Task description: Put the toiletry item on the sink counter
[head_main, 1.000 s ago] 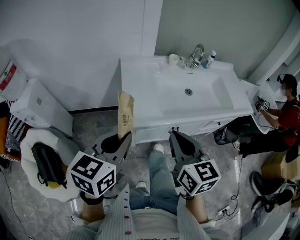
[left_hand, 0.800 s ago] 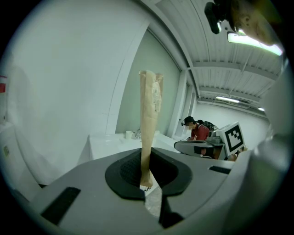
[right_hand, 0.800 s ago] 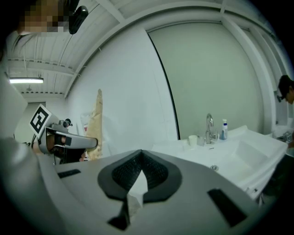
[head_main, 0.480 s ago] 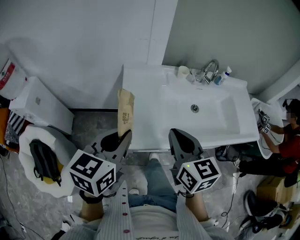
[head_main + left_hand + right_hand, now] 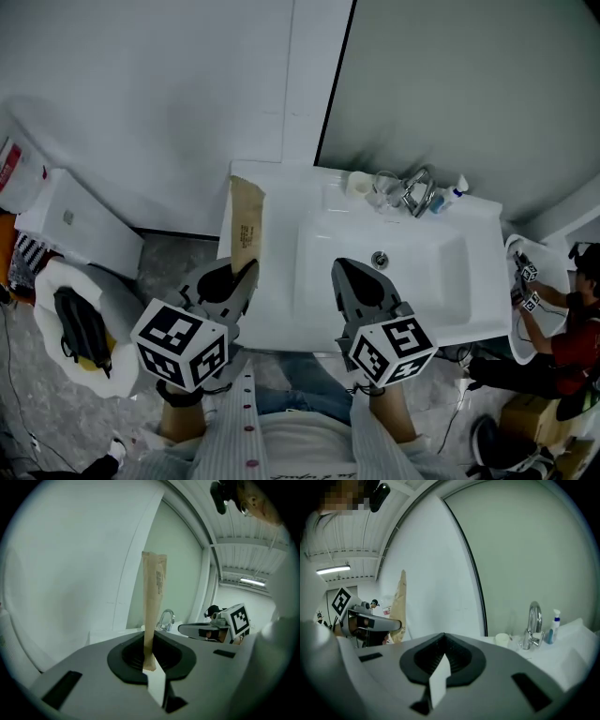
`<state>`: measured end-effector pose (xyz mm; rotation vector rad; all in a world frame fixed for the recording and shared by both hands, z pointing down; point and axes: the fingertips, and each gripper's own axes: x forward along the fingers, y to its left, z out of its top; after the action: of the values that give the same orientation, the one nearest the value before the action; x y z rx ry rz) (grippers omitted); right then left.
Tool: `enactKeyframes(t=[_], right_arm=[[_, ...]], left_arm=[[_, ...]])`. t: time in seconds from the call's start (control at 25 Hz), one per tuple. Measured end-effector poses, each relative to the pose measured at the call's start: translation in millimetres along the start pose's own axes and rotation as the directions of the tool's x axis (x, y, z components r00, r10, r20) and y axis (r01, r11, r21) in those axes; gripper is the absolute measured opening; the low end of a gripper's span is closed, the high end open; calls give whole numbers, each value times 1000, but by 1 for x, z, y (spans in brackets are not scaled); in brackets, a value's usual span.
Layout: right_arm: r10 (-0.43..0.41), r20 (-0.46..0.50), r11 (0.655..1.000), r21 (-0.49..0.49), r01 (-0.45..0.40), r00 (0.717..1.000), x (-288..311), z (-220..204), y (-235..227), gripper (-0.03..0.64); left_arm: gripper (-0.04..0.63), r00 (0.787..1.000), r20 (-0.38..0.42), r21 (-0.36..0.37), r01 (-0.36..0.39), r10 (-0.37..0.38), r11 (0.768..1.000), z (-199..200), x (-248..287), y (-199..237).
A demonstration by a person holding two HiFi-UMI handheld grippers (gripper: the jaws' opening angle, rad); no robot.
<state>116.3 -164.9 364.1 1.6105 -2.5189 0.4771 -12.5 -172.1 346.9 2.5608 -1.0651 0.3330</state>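
Over the white sink counter (image 5: 272, 314), at nine o'clock from the basin, the left gripper (image 5: 240, 275) is clamped on an upright tan paper packet (image 5: 247, 225). At its three o'clock, the right gripper (image 5: 349, 274) has its jaws pressed together, empty.

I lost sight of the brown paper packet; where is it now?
Head view, left side: the brown paper packet stands clamped in the left gripper over the left end of the sink counter, left of the basin.
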Motion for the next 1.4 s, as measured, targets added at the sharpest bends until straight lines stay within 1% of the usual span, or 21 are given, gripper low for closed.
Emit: enactKeyframes(t=[0.16, 0.32, 0.44, 0.72, 1.08, 1.4], right_arm=[[26, -2, 1000, -12, -26, 1000, 13, 11, -27, 11], [56, -16, 998, -17, -56, 998, 24, 14, -50, 11], [73, -28, 997, -12, -73, 997, 33, 14, -59, 11], [93, -30, 996, -1, -93, 995, 47, 17, -58, 11], [82, -43, 997, -3, -82, 996, 58, 18, -46, 11], [85, -66, 996, 16, -85, 994, 67, 14, -47, 11]], left_arm=[[37, 1000, -2, 3, -29, 29, 1000, 12, 31, 4], [37, 998, -16, 2, -60, 60, 998, 14, 56, 5], [37, 997, -29, -5, -73, 73, 997, 15, 67, 7], [37, 994, -56, 6, -90, 90, 996, 17, 74, 18], [37, 994, -74, 18, -77, 78, 997, 20, 73, 34], [37, 993, -108, 21, -54, 56, 998, 17, 87, 43]])
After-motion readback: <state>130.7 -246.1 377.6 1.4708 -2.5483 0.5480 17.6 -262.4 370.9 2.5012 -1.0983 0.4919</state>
